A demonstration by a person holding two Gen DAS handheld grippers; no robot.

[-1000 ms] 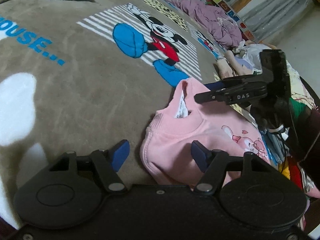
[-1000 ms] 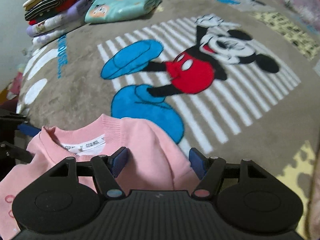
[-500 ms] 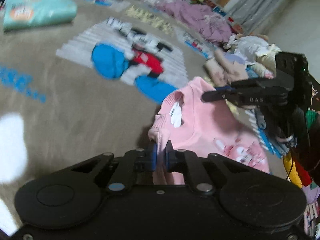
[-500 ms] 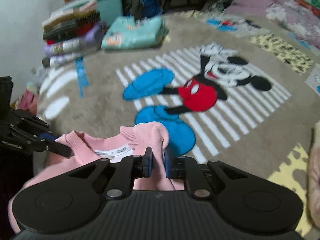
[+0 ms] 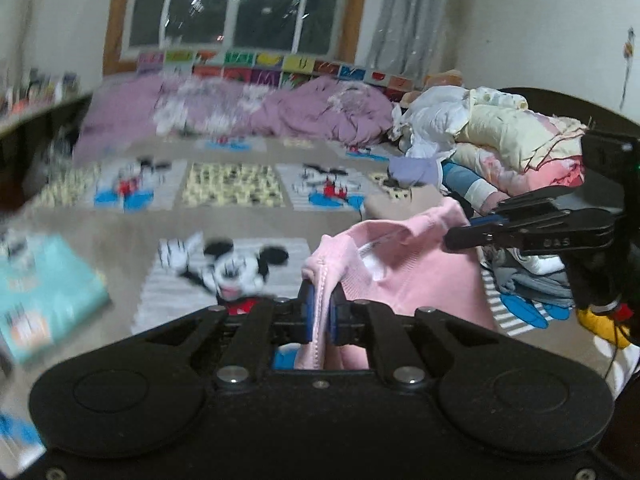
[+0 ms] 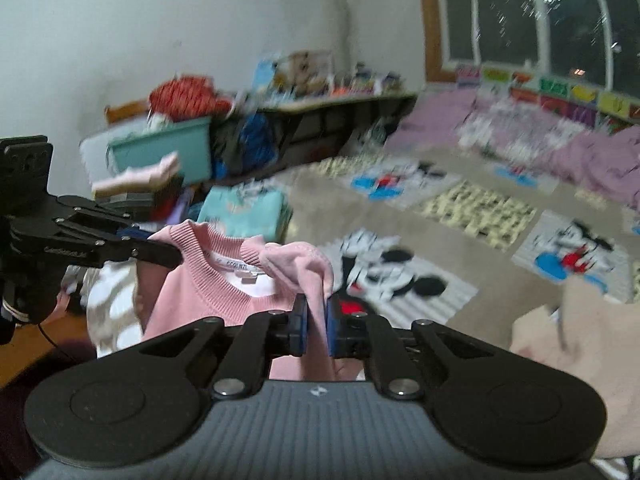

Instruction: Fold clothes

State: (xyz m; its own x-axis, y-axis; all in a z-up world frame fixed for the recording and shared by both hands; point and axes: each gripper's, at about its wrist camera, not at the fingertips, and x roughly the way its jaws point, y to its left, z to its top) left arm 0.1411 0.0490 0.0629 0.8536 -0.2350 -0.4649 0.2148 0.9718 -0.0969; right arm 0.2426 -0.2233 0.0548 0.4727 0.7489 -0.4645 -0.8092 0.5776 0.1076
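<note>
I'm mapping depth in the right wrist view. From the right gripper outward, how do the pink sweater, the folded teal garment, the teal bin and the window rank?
1. pink sweater, clamped in the right gripper.
2. folded teal garment, on the blanket, ahead-left.
3. teal bin, behind it by the wall.
4. window, far wall, upper right.

A Mickey blanket [image 5: 240, 216] fills mid-frame, purple quilt [image 5: 320, 112] above it, window [image 5: 236, 4] at top, teal bin [image 6: 168, 156] upper left.
</note>
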